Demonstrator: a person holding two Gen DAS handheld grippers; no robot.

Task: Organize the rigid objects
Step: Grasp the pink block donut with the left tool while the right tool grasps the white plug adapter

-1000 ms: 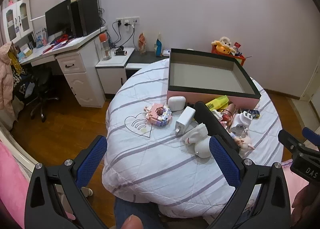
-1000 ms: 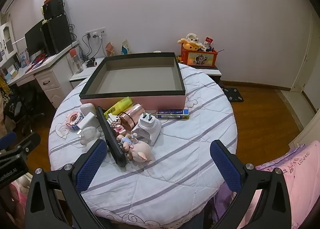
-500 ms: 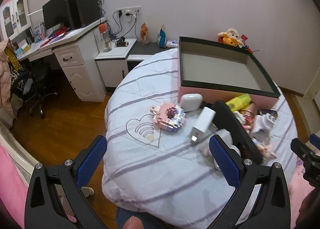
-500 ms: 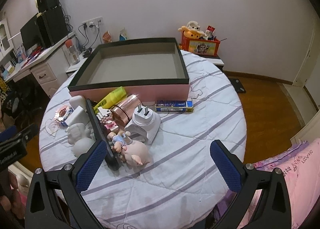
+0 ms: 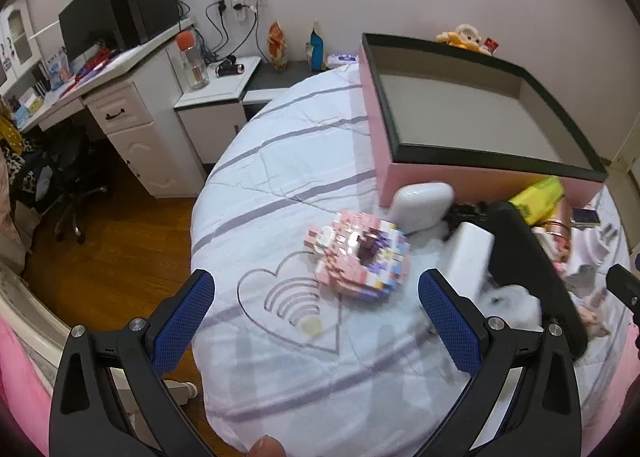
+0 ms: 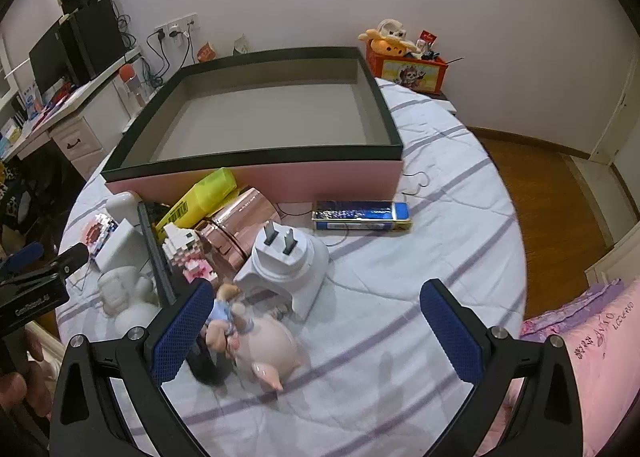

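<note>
A pink box with a dark rim (image 6: 256,169) stands open and empty at the back of the round table; it also shows in the left wrist view (image 5: 480,153). My left gripper (image 5: 316,309) is open just short of a pink block donut (image 5: 360,261), with a white case (image 5: 420,205) and a white charger (image 5: 468,257) behind it. My right gripper (image 6: 316,317) is open above a pink pig figure (image 6: 268,349), close to a white plug adapter (image 6: 288,257), a rose-gold cylinder (image 6: 240,225), a yellow marker (image 6: 200,197) and a blue pack (image 6: 360,215).
A black phone (image 5: 532,269) lies on its edge among the pile. A white figurine (image 6: 124,293) sits left of it. A striped cloth (image 6: 420,297) covers the table. A desk with a monitor (image 5: 100,21) and a bedside cabinet (image 5: 216,97) stand beyond the table's left edge.
Both grippers have moved forward and lower toward the table. The left one has closed in on the block donut, the right one on the pig figure. Both stayed open.
</note>
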